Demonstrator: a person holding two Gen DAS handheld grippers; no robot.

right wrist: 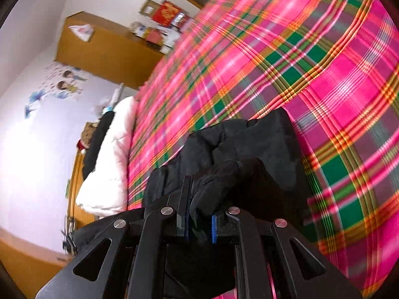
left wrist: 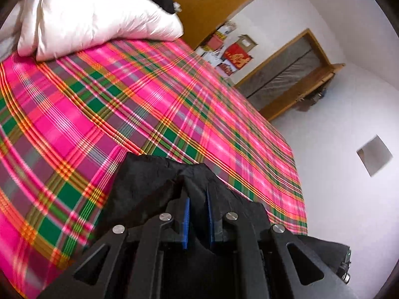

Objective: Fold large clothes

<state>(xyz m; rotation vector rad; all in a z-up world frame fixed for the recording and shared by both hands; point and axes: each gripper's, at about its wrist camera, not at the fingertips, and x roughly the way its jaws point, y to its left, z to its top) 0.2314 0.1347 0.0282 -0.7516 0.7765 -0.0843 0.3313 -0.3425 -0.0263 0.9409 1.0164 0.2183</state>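
A black garment [left wrist: 149,186] is bunched up between the blue pads of my left gripper [left wrist: 198,199], which is shut on it above the pink plaid bedspread [left wrist: 124,99]. In the right wrist view the same black garment [right wrist: 249,149] is pinched in thick folds by my right gripper [right wrist: 200,206], also shut on the cloth. The garment hangs off both grippers and covers their fingertips. The right wrist view is tilted and blurred.
A white pillow [left wrist: 87,12] with a dark item on top lies at the head of the bed. Wooden cabinet [right wrist: 104,49] and red boxes [left wrist: 235,56] stand by the white wall. The bed edge [left wrist: 299,199] drops off beside the white wall.
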